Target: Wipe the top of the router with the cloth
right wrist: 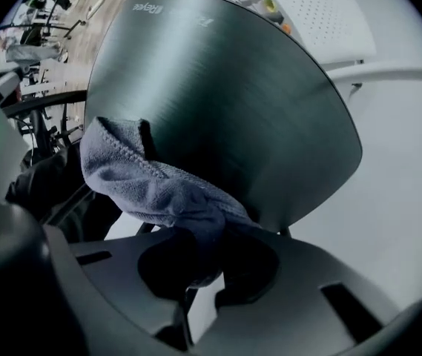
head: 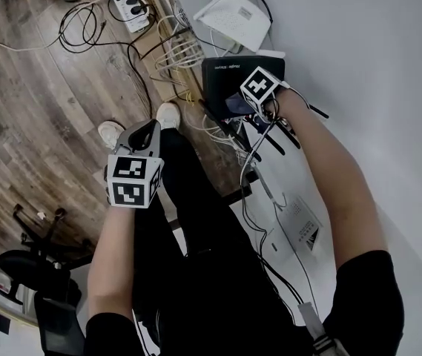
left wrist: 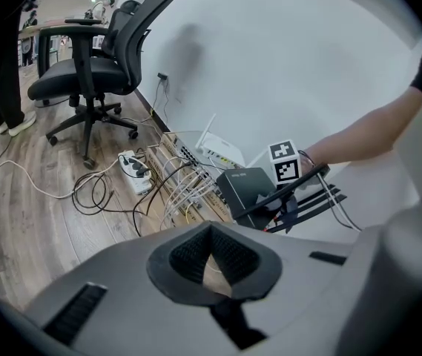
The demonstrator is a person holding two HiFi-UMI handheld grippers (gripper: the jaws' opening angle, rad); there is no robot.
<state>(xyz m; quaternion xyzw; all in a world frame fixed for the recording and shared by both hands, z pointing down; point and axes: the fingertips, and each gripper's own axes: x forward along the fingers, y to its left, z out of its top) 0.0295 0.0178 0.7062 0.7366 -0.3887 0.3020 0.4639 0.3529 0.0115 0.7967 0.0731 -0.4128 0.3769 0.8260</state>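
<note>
The cloth (right wrist: 151, 184) is clamped between the jaws of the right gripper (right wrist: 207, 262); a bunched grey fold is pinched at their tips, and the rest is laid against the near left part of the router (right wrist: 225, 102); the dark router is seen on a white surface (head: 359, 65) beside a tangle of cables (head: 177, 54), with a white box (head: 233, 13) just beyond it; cloth and top are in contact, so the wiping is judged to be under way; no dust or streak can be made out on the brushed top, so how much has been wiped cannot be told; the greater part of the top, toward the lettered far edge and toward the right, is uncovered and is judged yet to be passed over; the right arm (head: 329, 169) is stretched well forward, with the gripper pointed down at the router; the left gripper (left wrist: 211, 262) is held over the wood floor (head: 40, 95) near the person's legs, well apart from the router, with its jaws brought together on nothing; no part in the wipe is taken by it
</note>
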